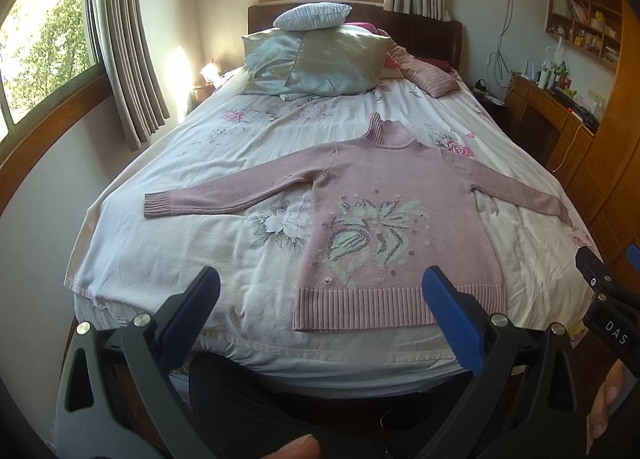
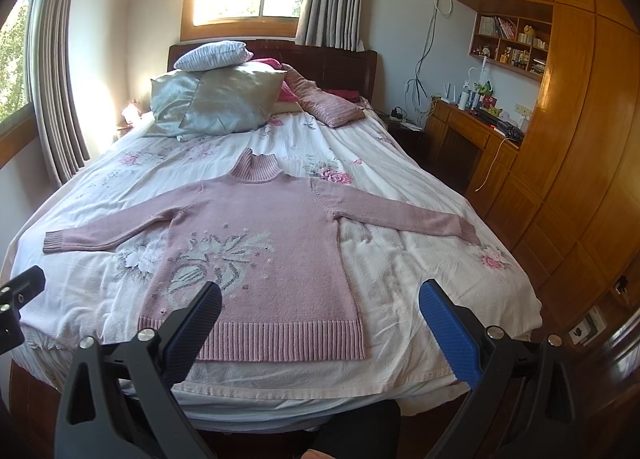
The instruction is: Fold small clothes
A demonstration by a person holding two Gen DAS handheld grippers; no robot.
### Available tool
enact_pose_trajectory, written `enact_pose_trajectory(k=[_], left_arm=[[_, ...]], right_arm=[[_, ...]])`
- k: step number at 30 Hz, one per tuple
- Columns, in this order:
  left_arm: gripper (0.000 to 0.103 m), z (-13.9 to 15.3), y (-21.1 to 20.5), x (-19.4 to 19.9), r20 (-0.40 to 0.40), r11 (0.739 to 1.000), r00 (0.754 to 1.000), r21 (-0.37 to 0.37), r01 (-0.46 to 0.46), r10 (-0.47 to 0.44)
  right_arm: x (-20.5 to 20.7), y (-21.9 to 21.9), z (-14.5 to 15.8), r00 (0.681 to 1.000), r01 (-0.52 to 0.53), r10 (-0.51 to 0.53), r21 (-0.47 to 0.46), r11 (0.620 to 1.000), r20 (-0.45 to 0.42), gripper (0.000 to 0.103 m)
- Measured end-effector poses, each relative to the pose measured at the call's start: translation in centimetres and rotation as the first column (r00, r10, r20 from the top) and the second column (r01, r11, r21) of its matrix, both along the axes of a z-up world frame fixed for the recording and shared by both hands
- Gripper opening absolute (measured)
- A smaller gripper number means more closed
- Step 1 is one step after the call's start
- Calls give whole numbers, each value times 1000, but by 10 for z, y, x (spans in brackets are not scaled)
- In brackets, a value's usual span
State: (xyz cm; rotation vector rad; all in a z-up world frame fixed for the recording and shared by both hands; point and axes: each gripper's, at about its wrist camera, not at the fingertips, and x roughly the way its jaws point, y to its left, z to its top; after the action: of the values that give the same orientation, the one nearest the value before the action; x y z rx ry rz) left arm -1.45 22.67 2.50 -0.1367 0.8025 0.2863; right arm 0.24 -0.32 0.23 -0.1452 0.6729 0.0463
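On the bed [image 1: 168,259] the pink sweater [image 1: 400,227] lies flat, sleeves out, both hand-held grippers, left [image 1: 320,299] and right [image 2: 320,311], spread wide and empty, so I reckon I pinch each cuff and fold the sleeves inward first.

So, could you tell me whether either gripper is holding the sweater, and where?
Nothing is held: the left gripper and right gripper are open above the flat pink sweater.

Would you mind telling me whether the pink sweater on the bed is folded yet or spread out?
Spread out. The pink sweater lies flat on the bed, both sleeves stretched sideways, hem and collar unfolded.
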Motion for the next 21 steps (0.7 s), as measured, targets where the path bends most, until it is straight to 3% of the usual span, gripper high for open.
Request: enact_pose_trajectory(k=[21], left_arm=[[100, 0, 2, 0, 1, 1000, 1000, 0, -3, 3]], right_arm=[[-1, -5, 0, 1000, -1, 1, -2, 1000, -1, 99]])
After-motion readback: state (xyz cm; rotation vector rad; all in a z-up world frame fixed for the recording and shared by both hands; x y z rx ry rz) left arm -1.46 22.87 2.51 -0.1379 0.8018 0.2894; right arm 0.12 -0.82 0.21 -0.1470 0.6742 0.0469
